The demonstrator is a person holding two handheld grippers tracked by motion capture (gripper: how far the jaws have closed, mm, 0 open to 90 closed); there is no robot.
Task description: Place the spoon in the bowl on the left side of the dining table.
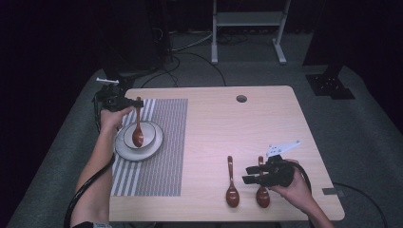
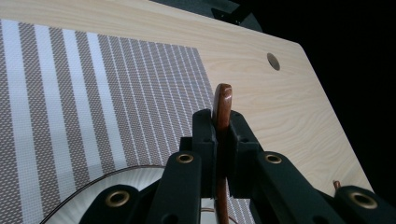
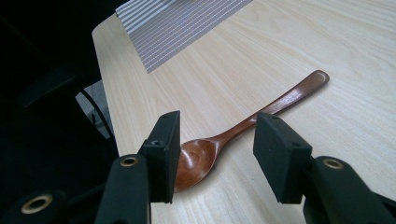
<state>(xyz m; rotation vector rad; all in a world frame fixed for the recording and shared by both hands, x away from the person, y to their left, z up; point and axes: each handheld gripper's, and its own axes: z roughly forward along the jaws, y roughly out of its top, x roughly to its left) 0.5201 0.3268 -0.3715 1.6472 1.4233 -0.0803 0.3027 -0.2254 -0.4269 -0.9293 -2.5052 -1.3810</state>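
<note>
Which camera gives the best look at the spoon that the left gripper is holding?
The high view: it shows the whole held spoon, bowl down over the dish. The left gripper view shows just its handle tip clamped between the jaws. The right gripper view shows another spoon lying on the table.

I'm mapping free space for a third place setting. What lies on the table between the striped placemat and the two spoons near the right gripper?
Nothing: in the high view, bare wood separates the striped placemat from the nearer spoon and the second spoon.

Left tool (image 1: 129, 103) at left of frame, jaws closed on a spoon handle (image 2: 222, 109), forearm reaching up from bottom left, right tool (image 1: 253, 174) at lower right, jaws apart, held low in the hand
</note>
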